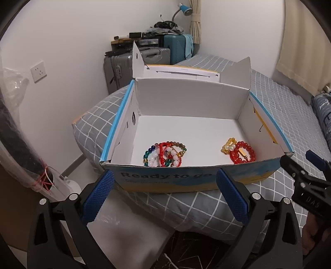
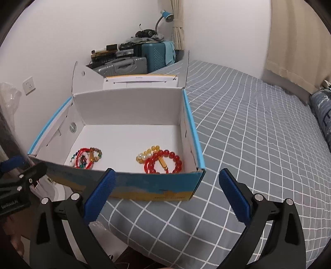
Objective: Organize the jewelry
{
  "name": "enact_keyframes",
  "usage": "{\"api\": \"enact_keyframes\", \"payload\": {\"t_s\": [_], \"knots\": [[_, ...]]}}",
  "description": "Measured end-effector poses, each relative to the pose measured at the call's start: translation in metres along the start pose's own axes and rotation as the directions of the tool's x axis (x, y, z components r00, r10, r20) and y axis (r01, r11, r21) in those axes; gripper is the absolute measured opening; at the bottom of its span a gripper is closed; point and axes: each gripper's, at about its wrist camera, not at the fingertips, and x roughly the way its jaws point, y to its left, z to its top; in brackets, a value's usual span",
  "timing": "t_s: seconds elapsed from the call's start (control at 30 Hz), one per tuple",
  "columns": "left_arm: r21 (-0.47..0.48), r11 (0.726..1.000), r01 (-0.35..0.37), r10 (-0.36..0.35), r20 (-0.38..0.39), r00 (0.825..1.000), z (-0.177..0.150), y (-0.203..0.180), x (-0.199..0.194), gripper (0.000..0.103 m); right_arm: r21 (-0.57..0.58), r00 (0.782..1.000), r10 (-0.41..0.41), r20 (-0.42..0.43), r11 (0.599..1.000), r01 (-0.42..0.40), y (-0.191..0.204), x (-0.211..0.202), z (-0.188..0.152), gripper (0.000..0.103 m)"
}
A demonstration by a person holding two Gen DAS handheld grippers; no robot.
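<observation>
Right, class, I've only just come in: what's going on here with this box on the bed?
A person holds two grippers in front of an open cardboard box on a checked bed. The left gripper and right gripper are both open and hold nothing. Two heaps of bead bracelets lie in the box: a mixed-colour pile and a red and yellow pile.

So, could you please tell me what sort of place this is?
Most likely a bedroom: a bed with a grey checked sheet, stacked suitcases against the wall, and a blue desk lamp by the curtain.
</observation>
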Motion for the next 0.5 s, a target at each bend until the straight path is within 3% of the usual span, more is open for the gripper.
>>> {"api": "enact_keyframes", "payload": {"t_s": [0.5], "knots": [[0.001, 1.0, 0.011, -0.011, -0.002, 1.0, 0.0, -0.0036, 0.0045, 0.097, 0.008, 1.0, 0.001, -0.003, 1.0, -0.001, -0.0015, -0.0016, -0.0013, 0.095]]}}
